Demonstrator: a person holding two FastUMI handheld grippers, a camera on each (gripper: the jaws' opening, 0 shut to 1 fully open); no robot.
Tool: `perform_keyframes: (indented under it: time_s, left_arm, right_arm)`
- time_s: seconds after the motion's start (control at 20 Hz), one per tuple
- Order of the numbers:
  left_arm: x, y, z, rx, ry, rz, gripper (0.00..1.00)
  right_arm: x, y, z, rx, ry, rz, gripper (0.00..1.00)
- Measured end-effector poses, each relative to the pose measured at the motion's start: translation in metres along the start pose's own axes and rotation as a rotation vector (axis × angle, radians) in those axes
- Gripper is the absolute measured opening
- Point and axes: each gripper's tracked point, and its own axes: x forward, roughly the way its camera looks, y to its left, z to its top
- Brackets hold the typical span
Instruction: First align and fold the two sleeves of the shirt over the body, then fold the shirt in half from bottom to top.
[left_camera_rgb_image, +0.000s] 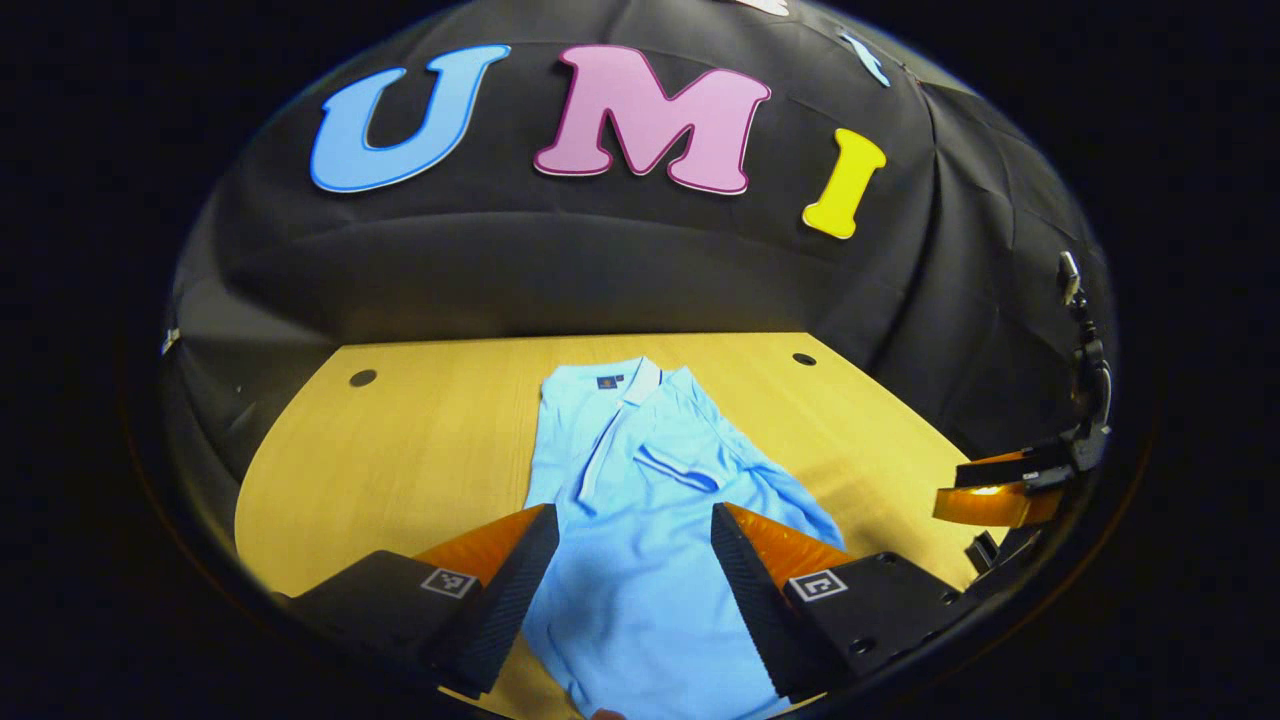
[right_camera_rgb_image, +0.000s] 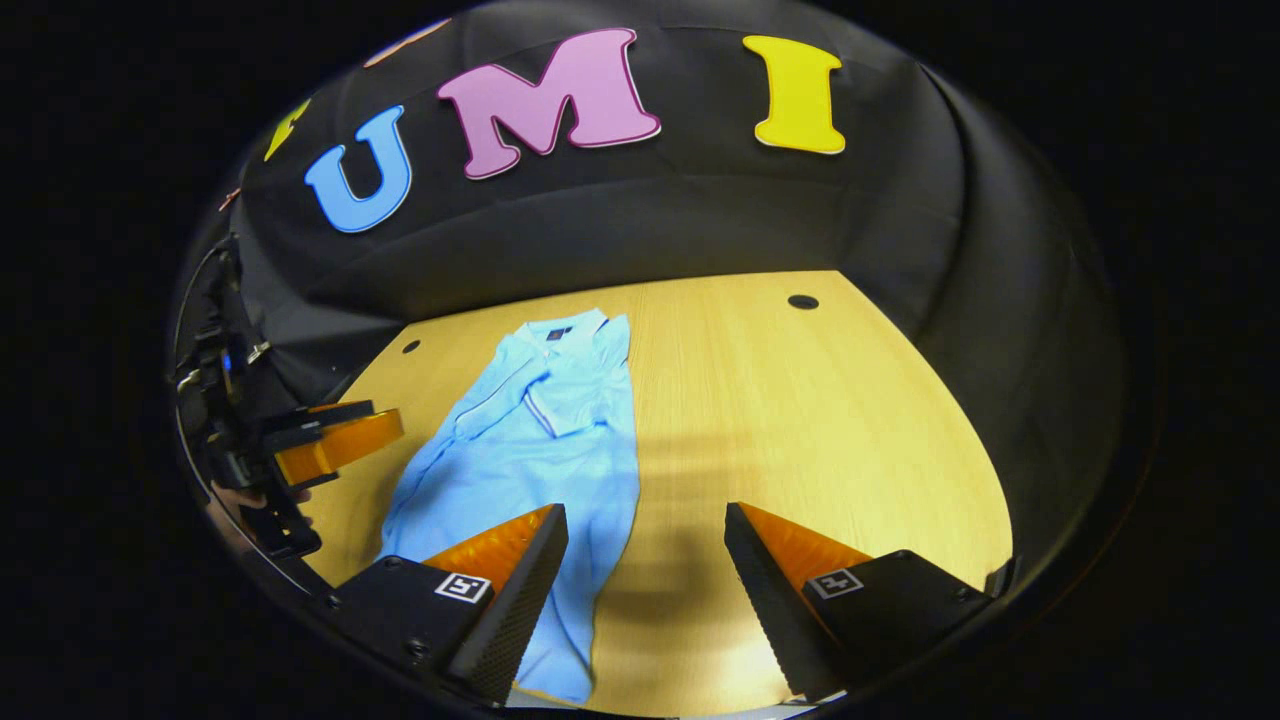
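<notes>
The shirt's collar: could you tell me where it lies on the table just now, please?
The collar lies at the shirt's far end, toward the booth wall, midway between two dark holes in the wooden table in the left gripper view.

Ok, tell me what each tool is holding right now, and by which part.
Nothing is held. The left tool hangs open over the shirt; the right tool is open too.

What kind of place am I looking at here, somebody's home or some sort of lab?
Most likely a recording booth, not a home: black cloth walls off a bare wooden table, a light blue polo shirt lies on it, and handheld grippers with cameras hover over it.
</notes>
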Motion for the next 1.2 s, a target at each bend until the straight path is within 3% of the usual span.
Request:
perform_keyframes:
  time_s: [0.2, 0.45, 0.8, 1.1, 1.15, 1.2]
  left_arm:
    - [-0.066, 0.005, -0.061, -0.016, 0.053, 0.028, 0.97]
    - [-0.109, 0.001, -0.139, -0.038, 0.154, 0.059, 0.98]
    - [-0.112, -0.001, -0.197, -0.074, 0.236, 0.114, 0.98]
    - [-0.104, 0.004, -0.224, -0.006, 0.297, 0.160, 0.99]
    - [-0.103, -0.002, -0.225, 0.007, 0.286, 0.147, 0.98]
    - [-0.104, -0.005, -0.224, 0.022, 0.284, 0.143, 0.90]
  right_arm:
    - [-0.016, 0.025, -0.050, 0.003, 0.065, 0.024, 0.99]
    - [-0.027, 0.042, -0.105, -0.003, 0.135, 0.033, 0.99]
    - [-0.030, 0.045, -0.160, -0.004, 0.208, 0.031, 0.99]
    - [-0.020, 0.045, -0.174, -0.009, 0.217, 0.007, 0.98]
    - [-0.018, 0.043, -0.175, -0.031, 0.211, -0.017, 0.99]
    - [-0.019, 0.045, -0.177, -0.053, 0.212, -0.023, 0.93]
